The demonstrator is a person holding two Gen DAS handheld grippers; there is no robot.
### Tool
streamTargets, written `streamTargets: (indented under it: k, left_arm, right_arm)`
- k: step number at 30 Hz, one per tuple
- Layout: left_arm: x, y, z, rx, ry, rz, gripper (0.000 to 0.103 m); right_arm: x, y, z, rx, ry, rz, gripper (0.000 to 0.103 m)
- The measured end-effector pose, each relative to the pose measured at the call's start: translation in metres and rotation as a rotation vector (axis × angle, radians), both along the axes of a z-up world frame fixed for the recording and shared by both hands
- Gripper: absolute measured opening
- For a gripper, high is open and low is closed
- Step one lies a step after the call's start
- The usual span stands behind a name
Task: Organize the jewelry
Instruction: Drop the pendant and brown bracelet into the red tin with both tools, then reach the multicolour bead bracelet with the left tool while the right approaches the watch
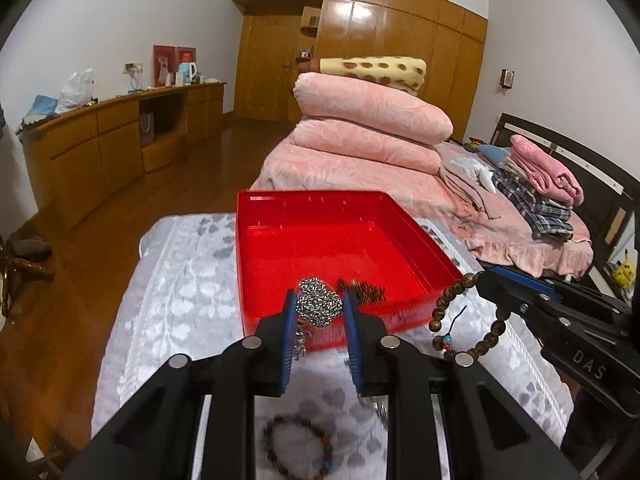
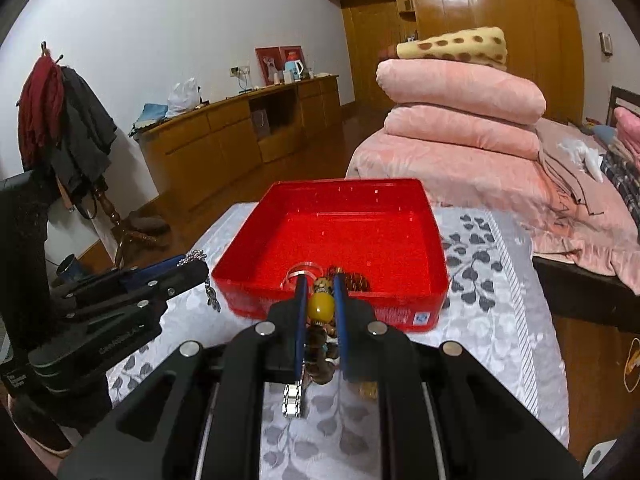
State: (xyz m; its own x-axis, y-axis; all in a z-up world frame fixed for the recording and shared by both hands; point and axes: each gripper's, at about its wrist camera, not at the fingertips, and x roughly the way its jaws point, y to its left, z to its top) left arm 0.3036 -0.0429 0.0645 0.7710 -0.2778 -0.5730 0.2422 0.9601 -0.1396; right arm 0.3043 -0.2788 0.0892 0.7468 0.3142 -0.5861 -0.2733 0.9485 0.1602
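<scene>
A red plastic box (image 1: pixel 280 216) (image 2: pixel 400 200) stands on the white patterned tablecloth (image 1: pixel 180 280). My left gripper (image 1: pixel 318 302) is shut on a bunched silver ball chain (image 1: pixel 318 306), held just before the box's near wall. My right gripper (image 2: pixel 320 286) is shut on a brown bead bracelet (image 2: pixel 320 354) with a yellow bead (image 2: pixel 321 305); in the left wrist view that bracelet (image 1: pixel 448 300) hangs from the right gripper (image 1: pixel 486 278). A brown bead piece (image 1: pixel 366 292) (image 2: pixel 356 280) and a clear ring (image 2: pixel 306 270) lie inside the box.
A multicoloured bead bracelet (image 1: pixel 298 446) lies on the cloth under my left gripper. A silver link chain (image 2: pixel 294 400) lies under my right gripper. A bed with pink quilts (image 1: pixel 372 120) stands behind the table. Wooden floor lies to the left.
</scene>
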Motion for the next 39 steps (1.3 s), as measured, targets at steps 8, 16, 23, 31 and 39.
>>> streamTargets:
  k: [8,16,23,31,39]
  left_arm:
    - [0.038,-0.009,0.000,0.017,0.009,0.037,0.023]
    - [0.073,-0.012,0.006,0.011,-0.004,0.062,0.023]
    - [0.104,-0.017,-0.011,0.020,0.037,0.064,0.024]
    - [0.101,-0.003,-0.027,0.022,0.081,0.108,0.055]
    - [0.053,0.023,-0.023,0.059,0.061,0.151,0.082]
  right_arm:
    - [0.030,0.000,0.006,0.014,-0.012,0.000,0.012]
    - [0.064,0.000,0.008,0.019,-0.009,-0.005,0.012]
    - [0.092,0.001,-0.006,0.024,0.028,-0.010,0.014]
    - [0.090,-0.007,-0.022,-0.007,0.050,-0.070,0.043]
    - [0.049,-0.019,-0.029,-0.056,0.043,-0.130,0.085]
